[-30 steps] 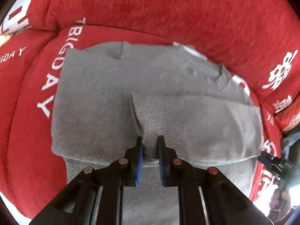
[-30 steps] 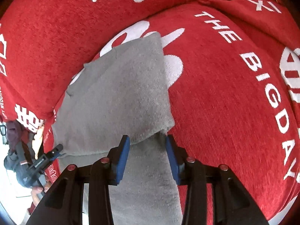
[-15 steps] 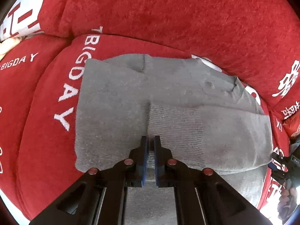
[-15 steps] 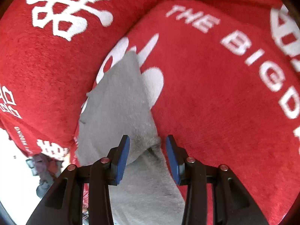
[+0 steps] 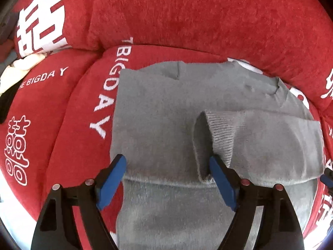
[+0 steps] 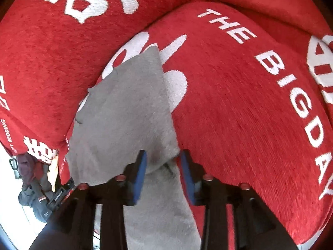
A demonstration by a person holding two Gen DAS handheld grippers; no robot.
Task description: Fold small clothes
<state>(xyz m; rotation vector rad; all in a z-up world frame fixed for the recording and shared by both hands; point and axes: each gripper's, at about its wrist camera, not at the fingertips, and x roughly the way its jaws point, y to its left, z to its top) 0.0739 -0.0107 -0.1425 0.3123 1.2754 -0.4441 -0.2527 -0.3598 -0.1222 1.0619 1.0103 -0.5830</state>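
A grey knitted sweater (image 5: 162,108) lies flat on a red seat cushion (image 5: 68,125). One sleeve is folded across its body, and the ribbed cuff (image 5: 220,133) rests just ahead of my left gripper's right-hand pad. My left gripper (image 5: 167,162) hovers over the sweater's lower part; its jaws are opening wide and hold nothing. In the right wrist view, my right gripper (image 6: 163,162) is shut on the bunched fold at the sweater's (image 6: 124,108) side edge. One of its blue fingers (image 5: 325,179) shows at the right rim of the left wrist view.
Red back cushions (image 5: 187,16) with white lettering rise close behind the sweater. A cream cloth (image 5: 22,66) and a dark item (image 5: 6,102) lie on the neighbouring seat at the far left. The seat's front edge and pale floor (image 6: 12,208) are at lower left.
My left gripper was shut on the sleeve cuff and has now let go with its jaws spread wide. The cuff lies on the sweater's body. The right gripper keeps its hold.
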